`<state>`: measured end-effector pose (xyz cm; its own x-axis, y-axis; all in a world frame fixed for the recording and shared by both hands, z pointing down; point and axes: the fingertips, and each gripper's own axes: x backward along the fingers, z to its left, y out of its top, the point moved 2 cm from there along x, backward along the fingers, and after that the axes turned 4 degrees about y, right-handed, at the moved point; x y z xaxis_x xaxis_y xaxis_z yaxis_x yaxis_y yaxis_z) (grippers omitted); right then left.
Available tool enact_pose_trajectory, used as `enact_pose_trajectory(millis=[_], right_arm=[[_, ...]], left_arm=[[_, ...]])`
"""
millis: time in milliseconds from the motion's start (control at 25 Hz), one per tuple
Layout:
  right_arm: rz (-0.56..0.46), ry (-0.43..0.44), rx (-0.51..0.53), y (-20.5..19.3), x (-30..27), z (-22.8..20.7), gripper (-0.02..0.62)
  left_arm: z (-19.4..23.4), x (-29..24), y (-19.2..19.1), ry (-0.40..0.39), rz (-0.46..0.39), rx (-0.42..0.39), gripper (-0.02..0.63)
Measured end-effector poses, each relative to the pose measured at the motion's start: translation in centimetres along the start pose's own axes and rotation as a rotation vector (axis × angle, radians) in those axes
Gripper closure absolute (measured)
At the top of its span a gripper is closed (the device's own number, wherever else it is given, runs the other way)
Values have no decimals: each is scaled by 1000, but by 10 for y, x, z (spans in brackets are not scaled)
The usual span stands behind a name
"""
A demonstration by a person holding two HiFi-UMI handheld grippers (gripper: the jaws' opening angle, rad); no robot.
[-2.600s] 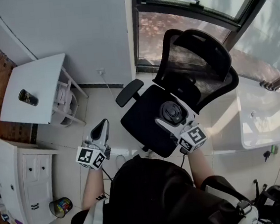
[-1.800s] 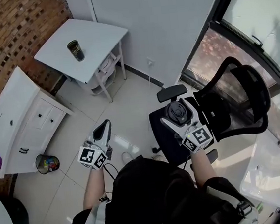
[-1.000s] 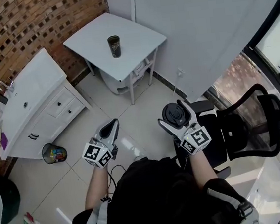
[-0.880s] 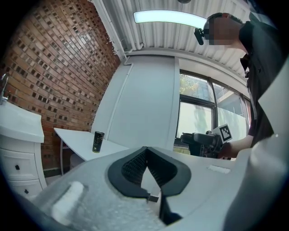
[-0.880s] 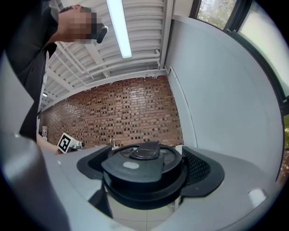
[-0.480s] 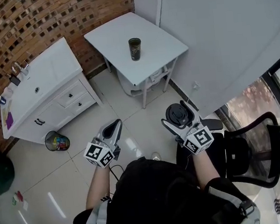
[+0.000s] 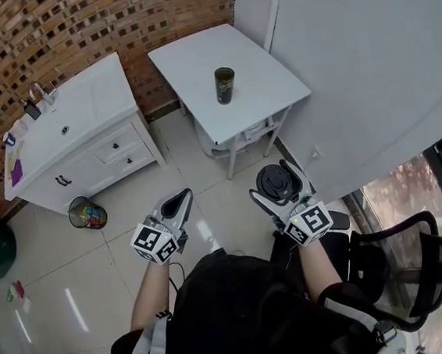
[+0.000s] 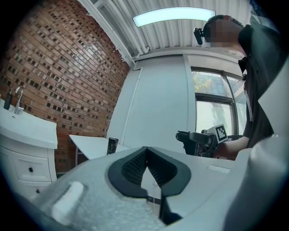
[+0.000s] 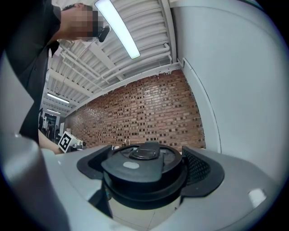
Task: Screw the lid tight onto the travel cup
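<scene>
The dark travel cup [image 7: 225,85] stands upright and without a lid on the small white table [image 7: 259,90] ahead; it shows small and far in the left gripper view as the cup [image 8: 112,145]. My right gripper [image 7: 279,187] is shut on the round black lid [image 7: 276,181], held level over the floor well short of the table. The lid [image 9: 143,168] fills the space between the pads [image 9: 197,167] in the right gripper view. To the lid's left, my left gripper [image 7: 178,203] is shut with nothing in it, its pads [image 8: 133,167] pressed together.
A white vanity cabinet [image 7: 76,140] with a sink and small bottles stands left of the table against the brick wall. A bin [image 7: 87,213] sits on the tiled floor below it. A black office chair [image 7: 403,263] is behind at the right. A grey wall runs along the table's right.
The view has swung from the office chair round to the white table, and the table with the cup has drawn closer. Both grippers keep their pose; the lid stays gripped.
</scene>
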<state>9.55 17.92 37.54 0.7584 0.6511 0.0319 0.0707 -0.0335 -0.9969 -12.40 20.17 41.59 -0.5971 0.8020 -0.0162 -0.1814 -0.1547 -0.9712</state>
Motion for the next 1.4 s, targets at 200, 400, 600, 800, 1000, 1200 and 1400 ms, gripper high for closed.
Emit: enact_pose_trajectory(millis=[200, 400, 600, 800, 1000, 1200, 1400], right_arm=[[4, 36, -29, -4, 1, -16, 117], [30, 73, -71, -21, 12, -25, 117], [18, 64, -126, -25, 14, -43, 117], [15, 49, -109, -23, -2, -59, 117], [-5, 9, -79, -15, -20, -78, 117], [-73, -56, -98, 6, -44, -112, 117], [-56, -31, -58, 12, -86, -118, 117]], left_arm=[[-4, -21, -4, 46, -15, 24, 604], [-24, -45, -3, 53, -30, 22, 604], [-25, -54, -12, 52, 3, 7, 604], [-8, -57, -23, 84, 33, 26, 604], [31, -79, -26, 92, 46, 35, 604], [53, -121, 4, 31, -14, -2, 604], [92, -141, 20, 27, -11, -21, 604]])
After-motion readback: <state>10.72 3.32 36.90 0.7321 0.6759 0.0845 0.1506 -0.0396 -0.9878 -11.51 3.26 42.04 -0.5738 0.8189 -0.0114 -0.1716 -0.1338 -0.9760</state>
